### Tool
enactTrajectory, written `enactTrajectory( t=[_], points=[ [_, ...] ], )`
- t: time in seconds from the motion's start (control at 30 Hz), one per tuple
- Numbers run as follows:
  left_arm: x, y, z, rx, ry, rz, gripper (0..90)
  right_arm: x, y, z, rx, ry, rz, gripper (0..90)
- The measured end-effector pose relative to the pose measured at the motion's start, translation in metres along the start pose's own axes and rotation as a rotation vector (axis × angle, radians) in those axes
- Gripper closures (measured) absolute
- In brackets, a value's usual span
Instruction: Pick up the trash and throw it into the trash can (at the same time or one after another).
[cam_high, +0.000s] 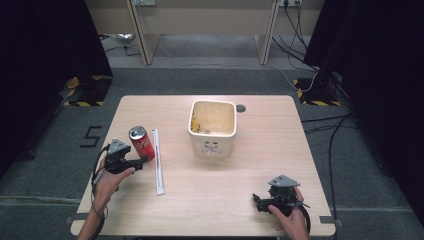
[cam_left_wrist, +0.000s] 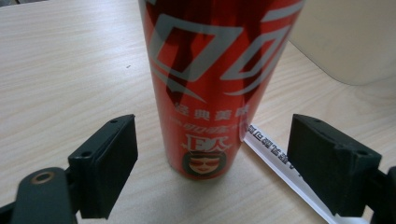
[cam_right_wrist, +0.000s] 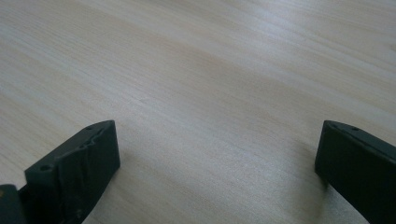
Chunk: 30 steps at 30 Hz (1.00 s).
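High view: the right gripper (cam_high: 261, 200) rested near the table's (cam_high: 225, 185) front edge, well apart from everything. The left gripper (cam_high: 141, 161) sat at the red can (cam_high: 141, 142), standing upright beside a white wrapped straw (cam_high: 157, 162).

Left gripper view: jaws stood wide, flanking the can (cam_left_wrist: 212, 84) without touching.

Right gripper view: jaws wide over bare wood.

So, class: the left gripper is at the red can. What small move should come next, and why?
Probably ease the left gripper a little farther forward, then close it. Its jaws stand open on either side of the upright red soda can without touching it, and they reach only its base. The paper-wrapped straw lies close beside the can, so the right-hand jaw should stay above it.
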<state>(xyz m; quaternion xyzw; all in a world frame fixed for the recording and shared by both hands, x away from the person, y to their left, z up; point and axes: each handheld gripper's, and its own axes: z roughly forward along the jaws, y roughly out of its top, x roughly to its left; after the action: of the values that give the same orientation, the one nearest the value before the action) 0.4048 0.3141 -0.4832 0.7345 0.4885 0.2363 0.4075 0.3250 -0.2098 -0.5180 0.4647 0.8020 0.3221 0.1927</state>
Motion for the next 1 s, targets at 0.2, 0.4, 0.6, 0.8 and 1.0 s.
enactTrajectory(
  t=[0.2,0.4,0.6,0.8,1.0],
  points=[
    [0.004,-0.001,0.006,0.006,0.002,-0.006,15.8,0.000,0.000,0.000,0.000,0.000,0.000,0.2],
    [0.004,0.001,0.008,-0.013,0.001,-0.001,17.1,0.000,0.000,0.000,0.000,0.000,0.000,0.3],
    [0.000,0.005,0.013,-0.012,0.002,0.016,17.2,0.000,0.000,0.000,0.000,0.001,-0.001,0.2],
    [-0.002,0.007,0.019,-0.010,0.013,0.031,17.4,0.000,0.000,0.000,-0.001,0.000,-0.001,0.3],
    [0.001,0.009,0.022,-0.019,0.014,0.023,18.4,0.000,0.000,0.000,0.000,0.001,-0.001,0.3]
  ],
)
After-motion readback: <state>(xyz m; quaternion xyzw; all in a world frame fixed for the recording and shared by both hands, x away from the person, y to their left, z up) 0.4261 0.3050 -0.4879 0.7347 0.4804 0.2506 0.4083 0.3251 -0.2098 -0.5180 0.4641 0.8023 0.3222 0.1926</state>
